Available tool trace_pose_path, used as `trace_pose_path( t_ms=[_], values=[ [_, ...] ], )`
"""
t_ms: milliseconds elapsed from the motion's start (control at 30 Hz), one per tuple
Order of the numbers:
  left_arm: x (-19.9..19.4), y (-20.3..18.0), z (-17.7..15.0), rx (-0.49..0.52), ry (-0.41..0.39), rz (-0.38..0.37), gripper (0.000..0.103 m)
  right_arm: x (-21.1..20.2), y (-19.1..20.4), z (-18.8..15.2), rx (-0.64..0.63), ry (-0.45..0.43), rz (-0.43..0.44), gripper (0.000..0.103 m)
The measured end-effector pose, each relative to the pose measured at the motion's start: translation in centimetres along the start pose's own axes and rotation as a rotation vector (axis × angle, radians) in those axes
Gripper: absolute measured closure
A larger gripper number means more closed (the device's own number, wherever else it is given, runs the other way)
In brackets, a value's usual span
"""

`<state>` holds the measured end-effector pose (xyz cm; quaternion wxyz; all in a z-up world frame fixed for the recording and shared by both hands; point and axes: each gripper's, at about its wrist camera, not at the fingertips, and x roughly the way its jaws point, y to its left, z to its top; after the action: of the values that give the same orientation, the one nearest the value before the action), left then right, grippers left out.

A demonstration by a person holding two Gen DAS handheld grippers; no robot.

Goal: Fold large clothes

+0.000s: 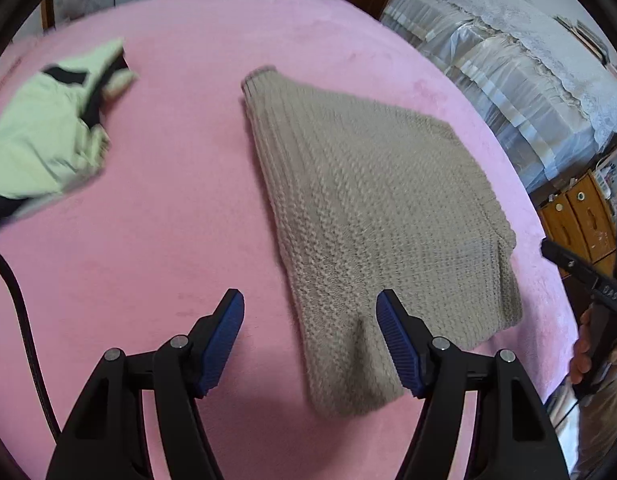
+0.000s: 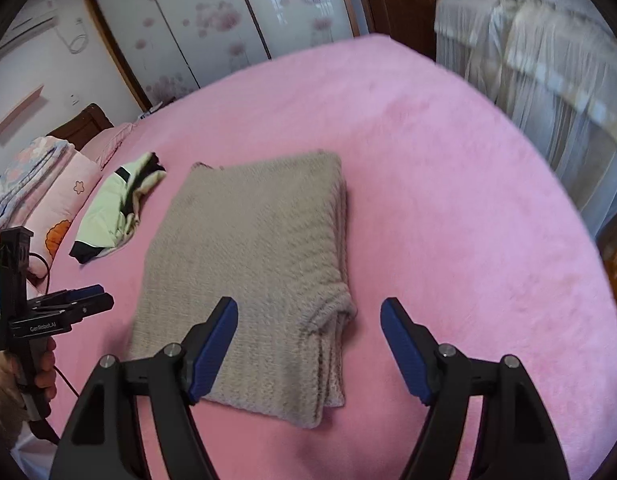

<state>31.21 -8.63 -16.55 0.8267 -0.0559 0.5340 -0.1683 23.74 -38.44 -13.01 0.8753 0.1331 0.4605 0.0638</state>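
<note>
Both grippers hang nearest, just above the near edge of the bed, each with its jaws spread wide and nothing between them. From where the left gripper [image 1: 310, 332] hovers, one blue pad sits over bare blanket and the other over the knit, so it looks poised on the sweater's near left corner. In its own view the right gripper [image 2: 308, 334] straddles the near right corner, where the layers bunch into a small hump.

Just beyond lies the beige knit sweater [image 2: 252, 264], already doubled into a thick rectangle running away toward the middle of the bed [image 2: 448, 200]. Stacked edges show along its right side, which I take to mean at least one fold is made; how many layers lie inside cannot be told. My guess is that each gripper waits at a near corner to lift that end over the far one.

Farther off, near the left edge, a pale green and black garment [image 2: 116, 212] lies crumpled, partly cut off and blurred in the left view. Folded quilts [image 2: 40, 188] sit past it at the head.
</note>
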Motion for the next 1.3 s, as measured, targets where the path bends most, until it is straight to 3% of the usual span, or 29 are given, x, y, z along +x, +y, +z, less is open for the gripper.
trace_pose_path(
  t_ms=[200,300,600,900,933,967,1067,1133,1300],
  values=[
    [5.4,1.3,1.0,-0.105,0.086,-0.154,0.036,5.0,-2.8,-0.6,0.107,0.092,0.122,0.029],
    [6.7,1.2,1.3,-0.106,0.096,-0.184,0.035,7.1,-3.6,-0.4,0.14,0.125,0.184,0.029],
    [9.7,1.5,2.7,-0.104,0.12,-0.262,0.019,11.3,-4.9,0.9,0.223,0.166,0.379,0.023],
    [11.1,1.2,3.8,-0.105,0.141,-0.298,0.015,13.5,-2.7,2.6,0.15,0.213,0.375,0.025],
    [11.1,0.9,3.9,-0.104,0.136,-0.291,0.018,13.3,-2.7,2.6,0.148,0.209,0.375,0.027],
    [10.8,0.6,3.9,-0.096,0.126,-0.28,0.021,13.0,-2.7,2.4,0.143,0.204,0.38,0.034],
    [9.3,-0.5,3.4,-0.05,0.078,-0.227,0.047,11.5,-1.6,2.2,0.113,0.167,0.361,0.05],
    [7.7,-1.0,2.9,-0.006,0.036,-0.203,0.061,10.5,-1.0,2.1,0.09,0.141,0.344,0.054],
    [3.5,-3.4,2.3,0.096,-0.055,-0.118,0.066,7.2,1.3,1.4,0.069,0.095,0.326,0.059]
  ],
)
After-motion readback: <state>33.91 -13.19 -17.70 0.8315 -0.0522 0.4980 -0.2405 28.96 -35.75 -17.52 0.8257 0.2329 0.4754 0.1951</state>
